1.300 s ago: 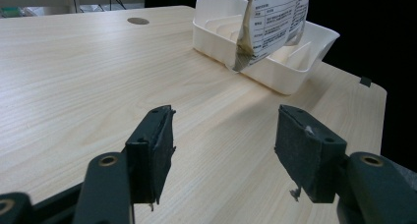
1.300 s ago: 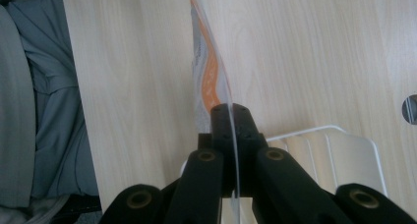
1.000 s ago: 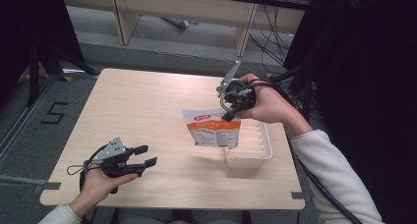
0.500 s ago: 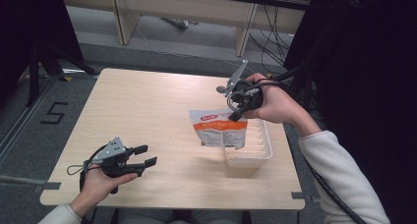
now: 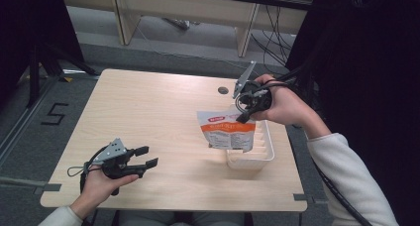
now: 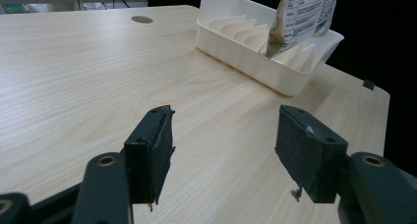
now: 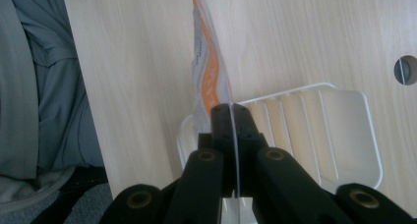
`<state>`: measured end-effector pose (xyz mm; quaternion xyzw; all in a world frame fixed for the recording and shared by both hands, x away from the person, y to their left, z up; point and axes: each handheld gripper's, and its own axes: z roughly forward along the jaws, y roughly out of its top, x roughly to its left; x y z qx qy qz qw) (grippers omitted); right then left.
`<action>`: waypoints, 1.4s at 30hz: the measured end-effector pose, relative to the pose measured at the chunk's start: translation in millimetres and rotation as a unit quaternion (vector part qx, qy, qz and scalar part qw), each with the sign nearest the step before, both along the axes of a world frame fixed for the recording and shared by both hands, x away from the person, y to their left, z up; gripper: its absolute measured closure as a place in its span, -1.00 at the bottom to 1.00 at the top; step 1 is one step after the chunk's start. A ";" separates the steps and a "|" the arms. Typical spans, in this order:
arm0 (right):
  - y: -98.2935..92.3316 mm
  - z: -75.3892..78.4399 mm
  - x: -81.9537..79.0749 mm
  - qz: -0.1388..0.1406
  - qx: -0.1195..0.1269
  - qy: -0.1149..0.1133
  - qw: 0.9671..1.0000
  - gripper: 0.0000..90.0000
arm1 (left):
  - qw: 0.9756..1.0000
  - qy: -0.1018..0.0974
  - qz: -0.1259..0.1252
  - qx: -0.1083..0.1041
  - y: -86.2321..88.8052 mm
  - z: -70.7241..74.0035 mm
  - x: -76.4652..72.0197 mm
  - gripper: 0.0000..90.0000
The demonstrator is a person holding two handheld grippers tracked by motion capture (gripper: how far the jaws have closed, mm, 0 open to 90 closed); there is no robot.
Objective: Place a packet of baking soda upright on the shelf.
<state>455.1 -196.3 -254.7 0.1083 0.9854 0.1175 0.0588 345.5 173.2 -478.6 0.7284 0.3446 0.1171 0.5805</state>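
High view, near to far: left gripper (image 5: 143, 156) sits at the near-left of the table (image 5: 148, 107), jaws spread wide, nothing between them, pointing right toward the rack. Well apart from it, to the right, the white slotted rack (image 5: 250, 154) stands at the table's right edge, long axis running near to far. Right gripper (image 5: 243, 118) is above the rack's far end, jaws clamped tight on the top edge of the orange-and-white pouch (image 5: 228, 131). Pouch hangs upright below the jaws, flat face toward the near side, bottom edge over the rack's left rim, partly above the slots.

Right gripper view: pouch (image 7: 209, 81) seen edge-on, its plane roughly in line with the dividers of the rack (image 7: 314, 111), offset toward one end.

Left gripper view: pouch's lower corner (image 6: 275, 37) dips just inside the rack (image 6: 255, 62).

Judgement: right hand is the working one; next move is straight down into a slot. Dividers could catch the bottom edge. Far side: a cable hole (image 5: 223, 90), nothing in the way.
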 end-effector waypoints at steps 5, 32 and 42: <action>-4.7 1.1 -1.1 0.000 -0.005 0.001 1.000 1.00 | 1.000 0.000 0.002 -0.001 0.0 0.1 -0.1 -0.15; -39.8 -2.0 -6.1 -0.027 -0.033 0.008 0.999 1.00 | 1.000 -0.002 -0.008 0.000 -2.4 0.3 4.3 -0.15; -41.4 -3.8 -2.2 -0.023 -0.051 0.000 0.998 1.00 | 1.000 -0.003 -0.009 -0.003 -2.5 0.6 4.7 -0.16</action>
